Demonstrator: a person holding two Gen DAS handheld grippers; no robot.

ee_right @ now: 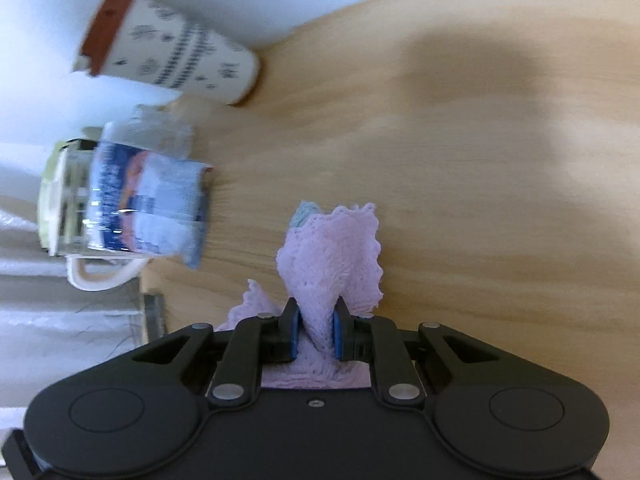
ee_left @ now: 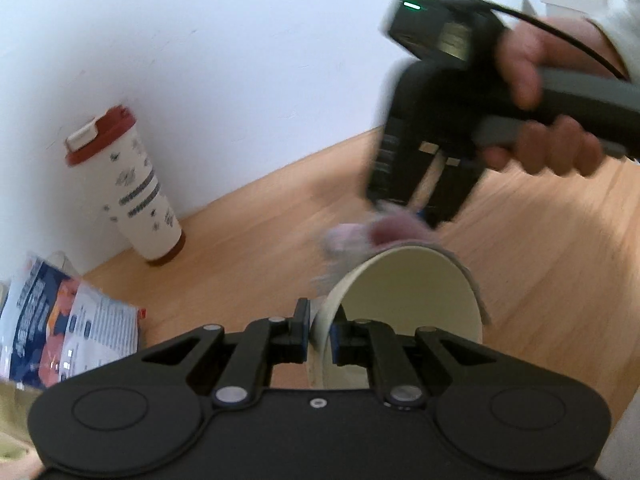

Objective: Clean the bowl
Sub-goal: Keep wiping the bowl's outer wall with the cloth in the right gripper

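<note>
My left gripper [ee_left: 320, 332] is shut on the rim of a cream bowl [ee_left: 404, 304], held tilted on its side above the wooden table [ee_left: 540, 280], its inside facing the camera. My right gripper [ee_left: 416, 208] comes down from the upper right, blurred, just behind the bowl's top rim. In the right wrist view it [ee_right: 316, 330] is shut on a pink cloth [ee_right: 336, 256] that sticks out past the fingertips. The cloth [ee_left: 360, 236] also shows blurred at the bowl's far rim in the left wrist view. The bowl is not in the right wrist view.
A white travel cup with a red lid [ee_left: 132, 188] stands by the white wall, also in the right wrist view [ee_right: 172, 56]. A blue and white packet [ee_left: 60, 320] lies at the left edge. A glass jar and white mug [ee_right: 100, 208] sit beside the packet [ee_right: 152, 200].
</note>
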